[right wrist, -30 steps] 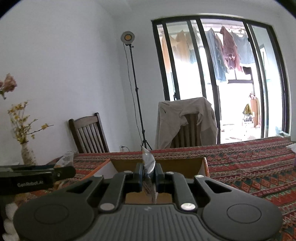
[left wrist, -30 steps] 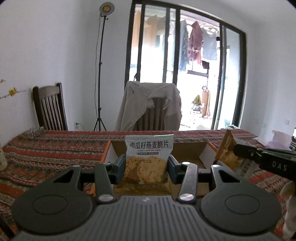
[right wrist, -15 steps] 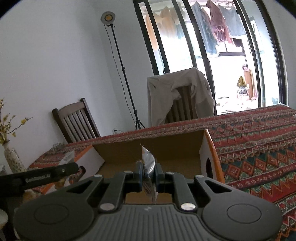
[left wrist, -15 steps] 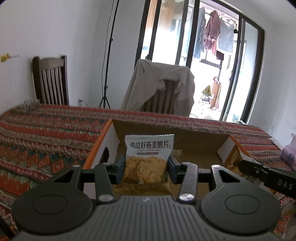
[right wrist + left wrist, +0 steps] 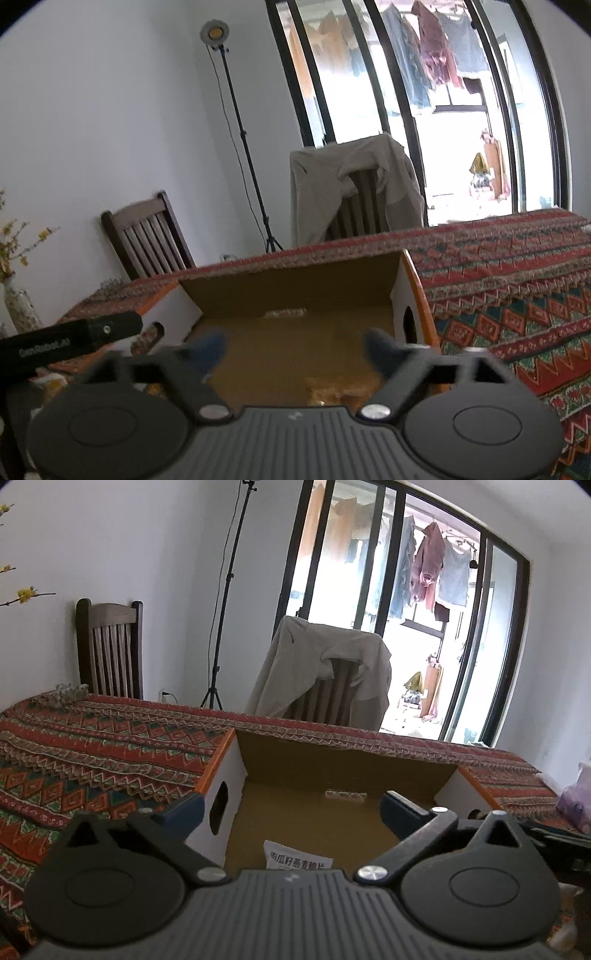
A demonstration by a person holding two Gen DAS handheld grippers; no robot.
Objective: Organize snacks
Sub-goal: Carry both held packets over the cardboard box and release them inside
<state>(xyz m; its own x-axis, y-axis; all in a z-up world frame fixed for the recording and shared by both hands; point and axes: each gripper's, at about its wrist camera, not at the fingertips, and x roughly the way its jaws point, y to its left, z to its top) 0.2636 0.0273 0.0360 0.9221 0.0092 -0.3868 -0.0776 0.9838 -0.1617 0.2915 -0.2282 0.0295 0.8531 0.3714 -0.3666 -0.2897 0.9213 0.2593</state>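
left wrist: snack packet (image 5: 298, 859) in box (image 5: 221, 771)

Black left gripper (image 5: 291, 805) — blue fingertips (image 5: 184, 808), silver screws

Cardboard boxes (image 5: 343, 771): one
Snack packets in box: two, one white (image 5: 297, 859), one golden (image 5: 334, 391)
Wooden chairs: two (image 5: 109, 653) (image 5: 332, 694)
Light stands (image 5: 240, 122): one

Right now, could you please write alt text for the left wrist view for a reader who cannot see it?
The left gripper hangs over an open cardboard box, its jaws opening and nothing between them. A white snack packet lies on the box floor just below. The box sits on a red patterned tablecloth, with a jacket-draped chair and glass doors beyond.
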